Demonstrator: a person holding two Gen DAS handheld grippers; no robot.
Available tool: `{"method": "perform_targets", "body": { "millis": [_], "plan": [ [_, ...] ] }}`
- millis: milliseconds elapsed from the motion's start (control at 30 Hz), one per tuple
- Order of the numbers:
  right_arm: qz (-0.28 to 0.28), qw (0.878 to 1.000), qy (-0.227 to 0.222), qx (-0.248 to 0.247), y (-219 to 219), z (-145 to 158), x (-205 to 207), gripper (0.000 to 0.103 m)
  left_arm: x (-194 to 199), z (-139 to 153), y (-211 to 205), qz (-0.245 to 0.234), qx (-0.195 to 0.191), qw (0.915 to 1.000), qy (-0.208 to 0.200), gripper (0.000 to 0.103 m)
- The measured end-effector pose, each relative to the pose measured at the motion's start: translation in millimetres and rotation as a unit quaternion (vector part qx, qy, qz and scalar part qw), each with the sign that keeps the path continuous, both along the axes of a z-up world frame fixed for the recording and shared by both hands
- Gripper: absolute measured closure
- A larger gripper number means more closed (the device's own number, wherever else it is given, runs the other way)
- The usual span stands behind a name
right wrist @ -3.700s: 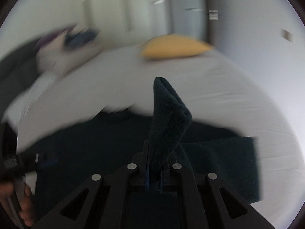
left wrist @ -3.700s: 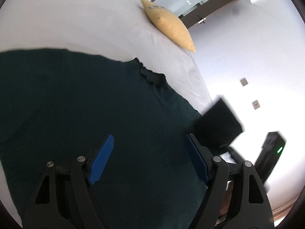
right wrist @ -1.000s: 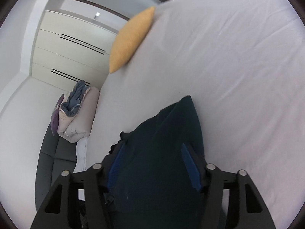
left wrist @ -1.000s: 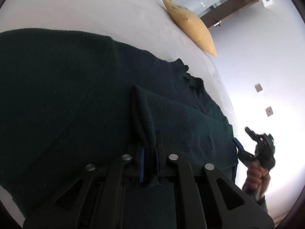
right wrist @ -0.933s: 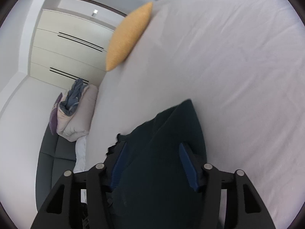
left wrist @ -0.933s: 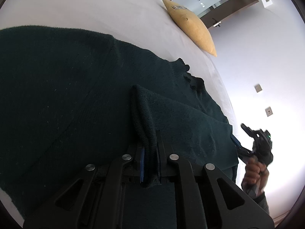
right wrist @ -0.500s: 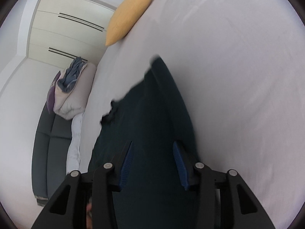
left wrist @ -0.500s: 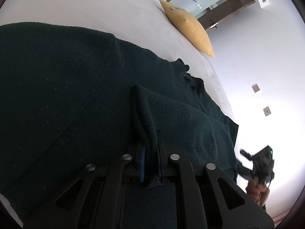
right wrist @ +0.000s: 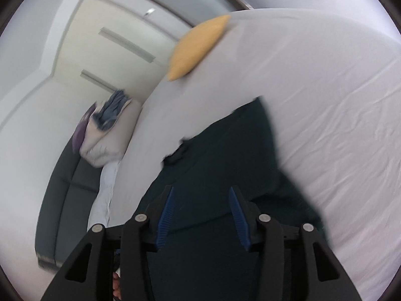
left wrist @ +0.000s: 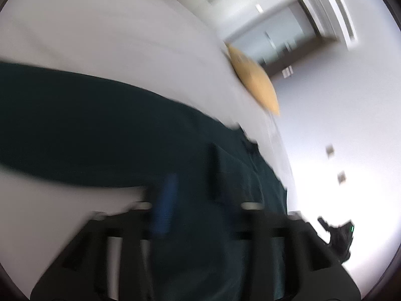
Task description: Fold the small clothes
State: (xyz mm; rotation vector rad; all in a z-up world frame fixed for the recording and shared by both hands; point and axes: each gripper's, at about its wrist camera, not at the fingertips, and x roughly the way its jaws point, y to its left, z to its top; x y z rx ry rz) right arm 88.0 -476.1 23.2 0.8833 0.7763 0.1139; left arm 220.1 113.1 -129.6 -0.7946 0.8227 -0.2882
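Observation:
A dark green knitted garment (left wrist: 100,130) lies spread on the white bed sheet (left wrist: 100,37); the left wrist view is motion-blurred. My left gripper (left wrist: 205,200) hovers over the garment's near part with its jaws opening. A raised fold of the cloth stands loose between the fingers, and no pad presses on it. In the right wrist view the garment (right wrist: 225,163) runs from the gripper up toward its neckline. My right gripper (right wrist: 201,213) hangs above it, jaws opening, blue pads apart and gripping nothing. The right gripper (left wrist: 338,235) also shows small at the lower right of the left wrist view.
A yellow pillow (right wrist: 198,47) lies at the far end of the bed (right wrist: 338,125). To the left stand a grey sofa (right wrist: 65,188) and a pile of bedding (right wrist: 107,130). Wardrobe doors and a white wall are behind.
My left gripper has let go of the cloth fold and opened wide while moving fast. My right gripper has drawn back along the garment, with more of it in view.

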Motion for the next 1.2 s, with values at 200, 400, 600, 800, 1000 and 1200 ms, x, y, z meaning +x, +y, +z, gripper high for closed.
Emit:
{"method": "perform_targets", "body": {
  "millis": [200,400,600,800,1000,1200],
  "plan": [
    [0.070,0.997,-0.020,0.041,79,4,-24,0.048,-83,-32,158,0.207,-0.100,0.9731,0.021,0.014],
    [0.107,0.993,0.002,0.046,132,1,-32,0.045,-107,-53,235,0.294,-0.187,0.9371,0.020,0.021],
    [0.123,0.992,0.011,0.031,161,10,-36,0.045,-97,-65,262,0.340,-0.231,0.9108,0.039,0.021],
    [0.124,0.992,0.014,0.030,170,9,-42,0.045,-78,-83,284,0.363,-0.260,0.8933,0.051,0.054],
    [0.123,0.992,0.015,0.028,174,4,-43,0.045,-67,-100,290,0.372,-0.236,0.8955,0.064,0.095],
    [0.114,0.993,0.018,0.038,163,-6,-38,0.045,-23,-23,228,0.268,-0.040,0.9625,0.004,0.096]
  ]
}}
